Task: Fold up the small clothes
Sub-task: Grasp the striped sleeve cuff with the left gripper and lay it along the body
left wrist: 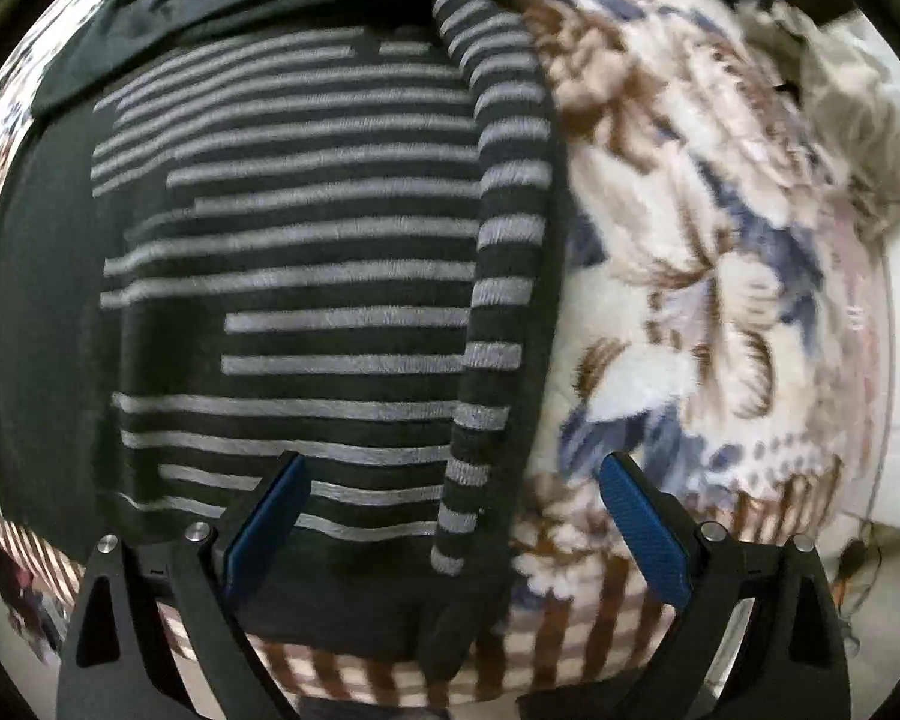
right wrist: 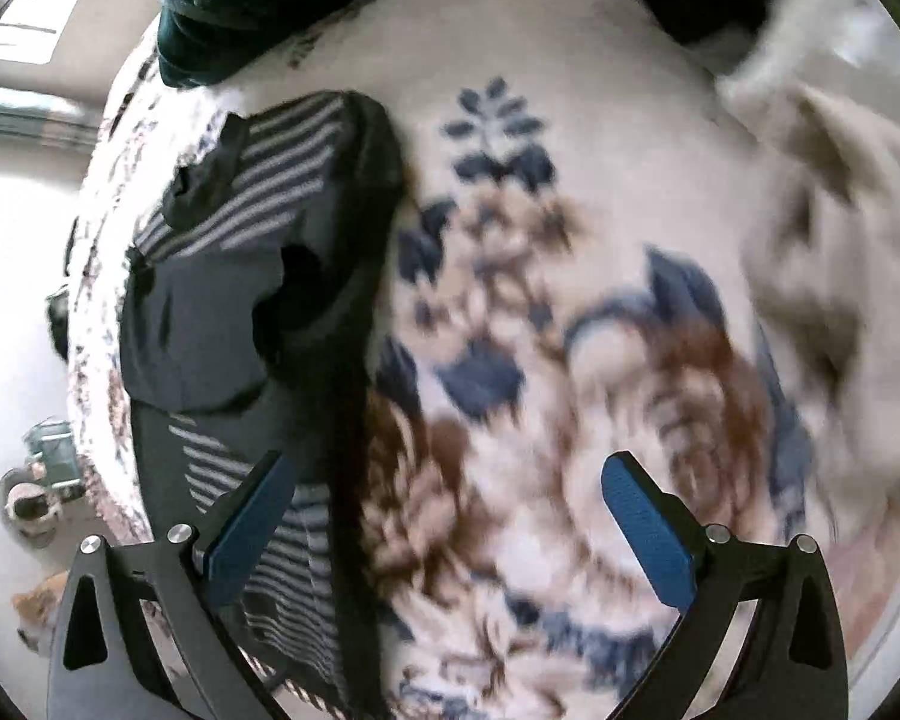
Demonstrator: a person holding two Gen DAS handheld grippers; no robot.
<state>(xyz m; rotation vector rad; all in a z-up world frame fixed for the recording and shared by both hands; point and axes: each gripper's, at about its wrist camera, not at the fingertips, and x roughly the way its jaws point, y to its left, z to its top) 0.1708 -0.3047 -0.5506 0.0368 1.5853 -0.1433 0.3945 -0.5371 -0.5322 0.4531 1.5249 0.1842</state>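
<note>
A black sweater with grey stripes lies flat on a floral blanket, one striped sleeve folded along its right edge. My left gripper is open and empty, hovering over the sweater's lower right part. In the right wrist view the same sweater lies at the left, partly folded. My right gripper is open and empty above the blanket, its left finger over the sweater's edge.
A beige garment lies on the blanket at the right, also showing in the right wrist view. A dark green cloth lies at the far end. The floor shows past the blanket's left edge.
</note>
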